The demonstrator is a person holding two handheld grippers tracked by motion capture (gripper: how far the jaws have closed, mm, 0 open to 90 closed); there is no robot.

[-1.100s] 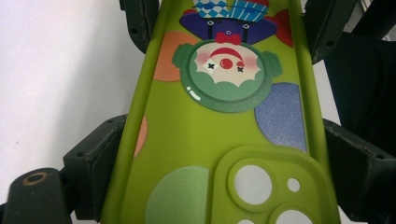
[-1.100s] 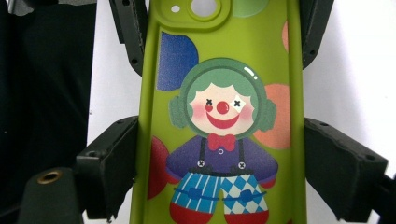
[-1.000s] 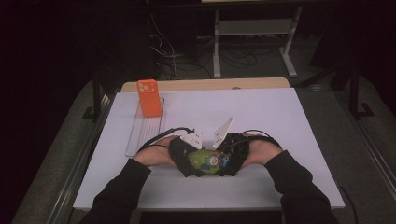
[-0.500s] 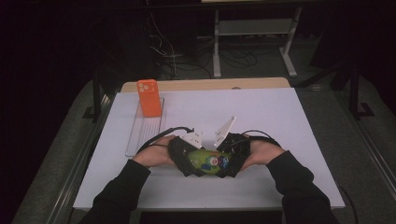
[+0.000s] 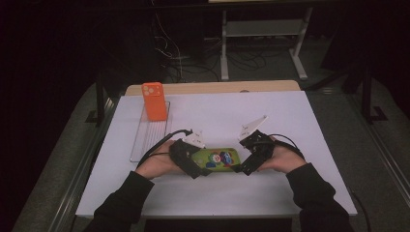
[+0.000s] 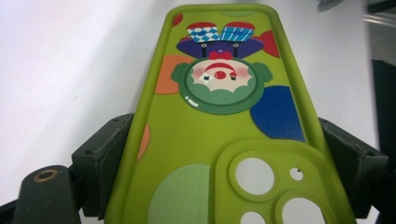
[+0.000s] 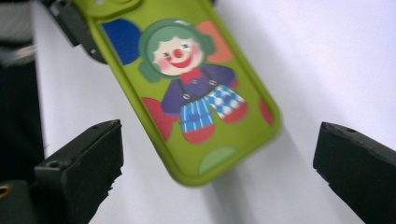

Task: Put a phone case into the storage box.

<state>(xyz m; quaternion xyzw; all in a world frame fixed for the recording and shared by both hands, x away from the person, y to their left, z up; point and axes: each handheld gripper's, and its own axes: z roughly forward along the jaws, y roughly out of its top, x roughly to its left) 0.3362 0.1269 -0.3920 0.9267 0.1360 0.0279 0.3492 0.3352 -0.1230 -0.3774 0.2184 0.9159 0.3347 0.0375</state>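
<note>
Green phone case (image 6: 219, 135) with a clown print sat clamped by its long edges in the left gripper (image 5: 189, 159), camera end nearest that hand. Facing its far end, the right gripper (image 7: 219, 163) had just been opening, its jaws wide apart and off the case.

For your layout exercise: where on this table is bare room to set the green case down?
Free: the white table right of the orange phone and wire rack, and the near strip. Crowded: the middle, around the green case, left gripper and right gripper.

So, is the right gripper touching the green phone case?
Apart. In the right gripper view, the right gripper stands open, bare table between each jaw and the green phone case.
</note>
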